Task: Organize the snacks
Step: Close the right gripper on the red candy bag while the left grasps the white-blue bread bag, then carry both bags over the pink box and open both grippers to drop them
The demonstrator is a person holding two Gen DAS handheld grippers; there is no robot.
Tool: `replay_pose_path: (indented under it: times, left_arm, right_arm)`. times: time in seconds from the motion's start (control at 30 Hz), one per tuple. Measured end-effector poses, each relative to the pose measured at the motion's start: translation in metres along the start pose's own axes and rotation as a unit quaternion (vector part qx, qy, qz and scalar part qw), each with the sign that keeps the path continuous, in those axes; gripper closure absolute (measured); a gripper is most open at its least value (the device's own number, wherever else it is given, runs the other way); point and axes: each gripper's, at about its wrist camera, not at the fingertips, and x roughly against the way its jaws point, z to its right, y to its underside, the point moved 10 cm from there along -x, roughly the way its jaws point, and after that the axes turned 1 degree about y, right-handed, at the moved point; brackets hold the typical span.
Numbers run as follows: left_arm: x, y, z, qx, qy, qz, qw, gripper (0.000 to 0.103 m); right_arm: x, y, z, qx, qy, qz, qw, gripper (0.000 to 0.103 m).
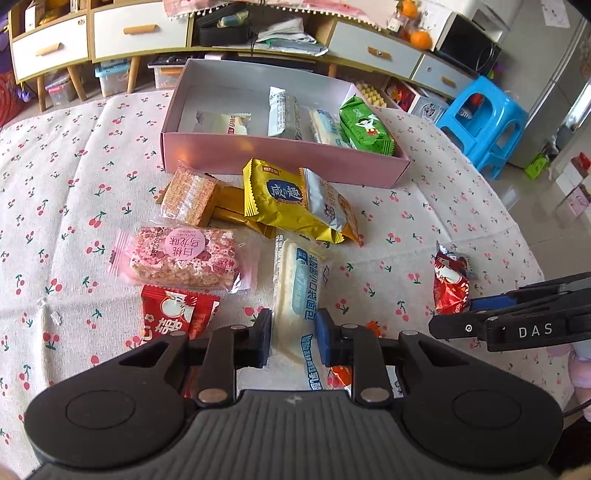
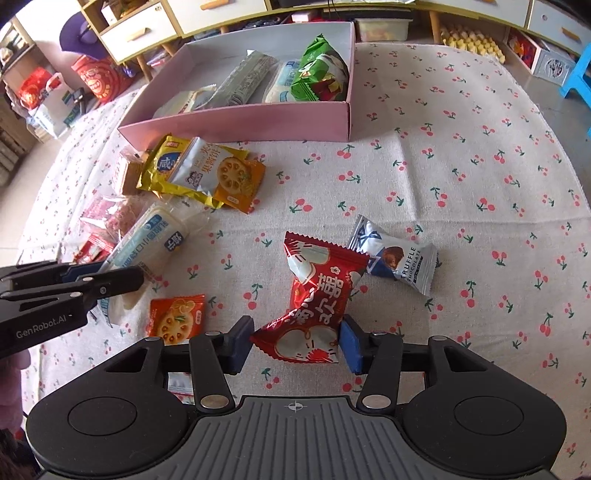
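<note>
A pink box (image 1: 280,158) (image 2: 236,123) at the table's far side holds several wrapped snacks, among them a green packet (image 1: 365,129) (image 2: 321,70). My left gripper (image 1: 293,338) is shut on a long white-and-blue bread packet (image 1: 297,291) (image 2: 147,243) that lies pointing toward the box. My right gripper (image 2: 295,341) is shut on a red snack packet (image 2: 317,295) (image 1: 450,284), its far end raised. Loose snacks lie before the box: a yellow packet (image 1: 275,195) (image 2: 162,166), a pink rice bar (image 1: 183,256), another red packet (image 1: 177,310).
A blue-white truffle chocolate packet (image 2: 397,258) lies just right of the red one. A small orange cracker packet (image 2: 177,317) lies left of my right gripper. The cherry-print tablecloth (image 1: 55,184) covers the table. A blue stool (image 1: 484,118) and drawers (image 1: 140,33) stand beyond.
</note>
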Motion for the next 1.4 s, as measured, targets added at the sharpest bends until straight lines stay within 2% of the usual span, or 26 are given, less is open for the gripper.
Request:
replay_pose_path:
  times: [0.3,0.6,0.93,1.13,1.4]
  left_arm:
    - [0.008,-0.007,0.007,0.037,0.035,0.004,0.9987,0.081]
    - [0.021,-0.02,0.012,0.064,0.064,0.023,0.9956,0.081]
    - [0.03,-0.051,0.0,0.106,0.071,0.058,0.9901,0.081]
    - [0.03,-0.076,-0.01,0.138,0.074,0.087,0.9838,0.081]
    - [0.017,-0.105,-0.023,0.163,0.058,0.122,0.9773,0.081]
  right_arm:
    - [0.011,-0.012,0.004,-0.063,-0.052,0.001,0.997,0.054]
    - [0.023,-0.035,0.007,-0.093,-0.08,0.025,0.992,0.054]
    - [0.03,-0.068,0.004,-0.131,-0.113,0.048,0.984,0.054]
    - [0.032,-0.091,-0.007,-0.149,-0.139,0.069,0.976,0.054]
    - [0.028,-0.126,-0.017,-0.166,-0.163,0.121,0.965,0.054]
